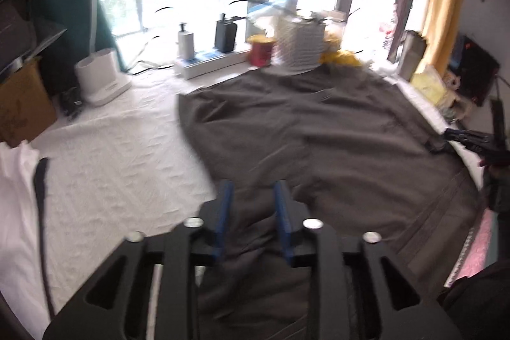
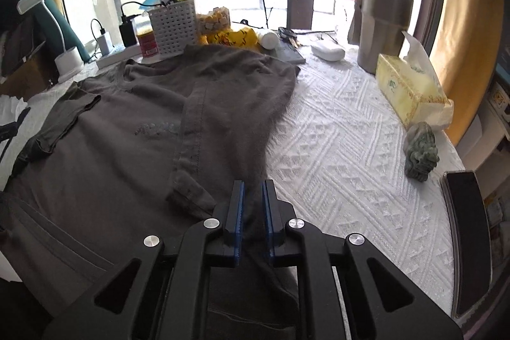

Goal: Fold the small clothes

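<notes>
A dark grey T-shirt point(image 1: 318, 129) point(image 2: 127, 132) lies spread on the white quilted table cover point(image 2: 334, 148), with its right side folded over the middle. My left gripper point(image 1: 253, 206) hovers over the shirt's near left part; its blue pads stand apart with loose cloth in the gap and do not press on it. My right gripper point(image 2: 253, 199) is at the shirt's near right edge, and a ridge of the cloth runs taut up into its narrow gap. In the left wrist view the right gripper point(image 1: 468, 137) shows at the far right edge of the shirt.
A white garment point(image 1: 16, 212) with a black strap lies at the left. Along the window stand a white basket point(image 2: 173, 27), a red can point(image 2: 147, 43), chargers and a lamp base point(image 1: 102, 78). To the right are a steel tumbler point(image 2: 382, 21), a tissue box point(image 2: 411, 88) and a green figurine point(image 2: 420, 153).
</notes>
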Tool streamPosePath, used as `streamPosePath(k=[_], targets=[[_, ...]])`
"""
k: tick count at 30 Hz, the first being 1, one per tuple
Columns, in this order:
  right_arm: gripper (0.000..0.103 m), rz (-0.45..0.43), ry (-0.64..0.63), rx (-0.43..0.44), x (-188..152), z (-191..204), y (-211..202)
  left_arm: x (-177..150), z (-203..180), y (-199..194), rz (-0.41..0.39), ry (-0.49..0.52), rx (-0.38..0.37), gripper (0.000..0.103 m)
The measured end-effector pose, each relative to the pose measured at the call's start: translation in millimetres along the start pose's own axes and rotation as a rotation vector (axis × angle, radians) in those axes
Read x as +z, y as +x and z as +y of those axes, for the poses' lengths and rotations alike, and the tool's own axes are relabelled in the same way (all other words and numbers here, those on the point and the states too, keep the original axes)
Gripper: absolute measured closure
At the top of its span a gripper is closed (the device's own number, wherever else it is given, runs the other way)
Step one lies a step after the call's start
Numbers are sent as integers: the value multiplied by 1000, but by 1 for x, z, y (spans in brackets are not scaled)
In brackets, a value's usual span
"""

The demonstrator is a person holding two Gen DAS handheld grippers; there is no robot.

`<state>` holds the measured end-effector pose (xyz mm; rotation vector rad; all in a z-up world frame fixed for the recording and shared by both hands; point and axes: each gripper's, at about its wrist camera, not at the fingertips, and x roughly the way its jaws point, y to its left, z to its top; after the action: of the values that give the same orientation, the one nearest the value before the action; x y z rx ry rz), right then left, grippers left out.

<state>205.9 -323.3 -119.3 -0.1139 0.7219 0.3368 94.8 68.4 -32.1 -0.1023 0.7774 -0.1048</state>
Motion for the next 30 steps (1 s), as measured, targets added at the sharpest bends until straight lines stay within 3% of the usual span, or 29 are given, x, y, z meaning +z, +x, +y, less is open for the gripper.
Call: streamPosePath(k=[1,10,11,13,14,15,23,30], targets=[[90,-10,-6,14,3,6,-1,2,-5,5,5,8,-27,63],[85,32,-42,104,11,34,27,-5,-36,52,130,64,-156,63],[79,41,-42,110,12,34,30,-9,-38,54,140,63,-165,63],[55,47,-40,126,13,35,33,-12,-41,56,160,65,-182,63],[37,51,-36,142,14,35,34,-14,-43,56,167,64,-189,63],[31,65,-34,162,14,36,36,-15,-44,57,175,64,-198,63],[31,118,-109,205,-2,56,33,-25,-47,52,205,72,-232,63],[31,109,-75,220,-15,59,20,-30,-49,38,187,85,-211,63]])
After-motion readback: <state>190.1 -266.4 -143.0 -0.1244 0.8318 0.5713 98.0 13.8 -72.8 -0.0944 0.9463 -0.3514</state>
